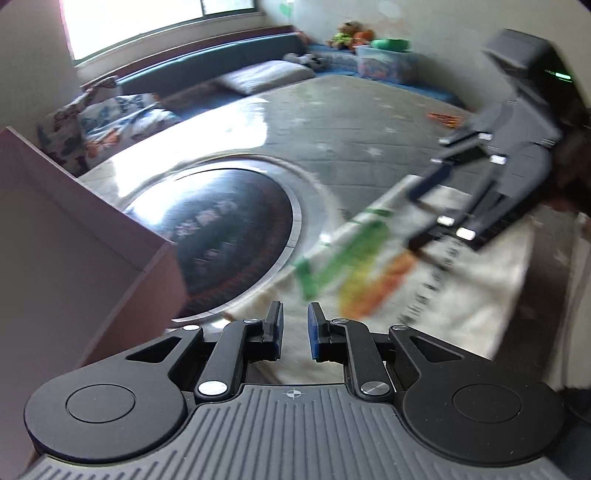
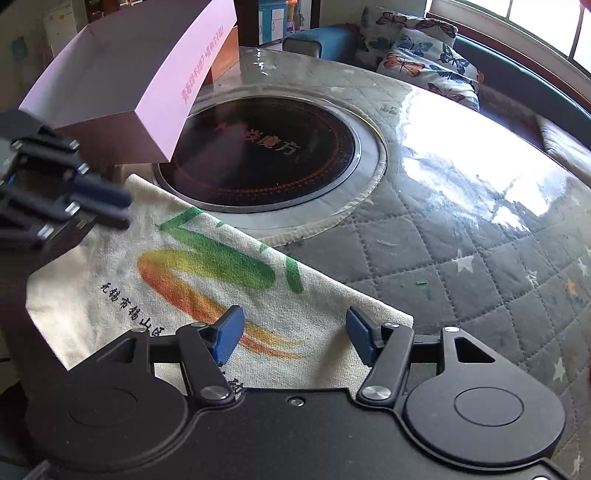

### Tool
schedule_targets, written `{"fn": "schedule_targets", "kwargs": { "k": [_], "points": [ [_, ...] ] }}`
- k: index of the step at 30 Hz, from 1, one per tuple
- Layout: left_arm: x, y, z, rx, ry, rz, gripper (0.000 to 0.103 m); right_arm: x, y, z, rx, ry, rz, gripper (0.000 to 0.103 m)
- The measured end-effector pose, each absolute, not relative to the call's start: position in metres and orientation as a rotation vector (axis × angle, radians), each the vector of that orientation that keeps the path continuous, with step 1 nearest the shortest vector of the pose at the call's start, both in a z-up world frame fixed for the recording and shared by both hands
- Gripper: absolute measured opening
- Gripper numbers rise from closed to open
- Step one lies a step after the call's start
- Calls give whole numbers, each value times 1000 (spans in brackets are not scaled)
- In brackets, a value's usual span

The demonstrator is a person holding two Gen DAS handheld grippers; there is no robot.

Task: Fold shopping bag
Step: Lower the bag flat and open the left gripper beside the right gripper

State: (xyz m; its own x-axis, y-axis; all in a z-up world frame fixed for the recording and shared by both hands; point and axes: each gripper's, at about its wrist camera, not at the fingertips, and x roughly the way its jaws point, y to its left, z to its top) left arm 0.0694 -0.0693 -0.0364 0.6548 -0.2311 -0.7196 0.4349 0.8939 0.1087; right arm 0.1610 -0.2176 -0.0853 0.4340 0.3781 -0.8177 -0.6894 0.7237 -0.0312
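A big table (image 2: 461,236) fills the room's middle. It has a grey quilted cover with little stars, and a shiny clear sheet lies on top. A round black cooktop (image 2: 266,155) with a silver ring sits in the table. Behind the table runs a long blue bench (image 1: 207,62) under a bright window (image 1: 147,22). Pillows with butterflies (image 2: 424,55) lie on the bench. A clear plastic bin (image 1: 384,62) stands far back in the corner, with soft toys (image 1: 347,37) just beside it; what is inside the bin is too blurry to tell.

A pink box (image 2: 122,74) stands on the table next to the cooktop. Its inside cannot be seen.

The shopping bag (image 2: 192,280) lies flat on the table, close to the near edge. It is cream cloth with green and orange stripes and black writing. One edge of it touches the silver ring.

The left gripper (image 1: 295,325) is over the bag's edge with its blue pads almost together, leaving only a thin gap, and nothing is between them. The right gripper (image 2: 291,332) has its pads wide apart above the bag's corner, holding nothing
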Motion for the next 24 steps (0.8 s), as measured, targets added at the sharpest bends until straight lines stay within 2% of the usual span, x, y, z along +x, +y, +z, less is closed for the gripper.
{"fn": "schedule_targets", "kwargs": {
  "k": [8, 14, 18, 24],
  "points": [
    [78, -64, -45, 261, 785, -336, 3, 162, -216, -86, -395, 904, 691, 65],
    [83, -55, -47, 180, 797, -332, 2, 163, -217, -87, -391, 903, 693, 65],
    [76, -64, -39, 289, 747, -295, 3, 163, -217, -87, -392, 904, 691, 65],
    [79, -57, -46, 276, 756, -303, 3, 163, -217, -87, -394, 903, 690, 65]
  ]
}}
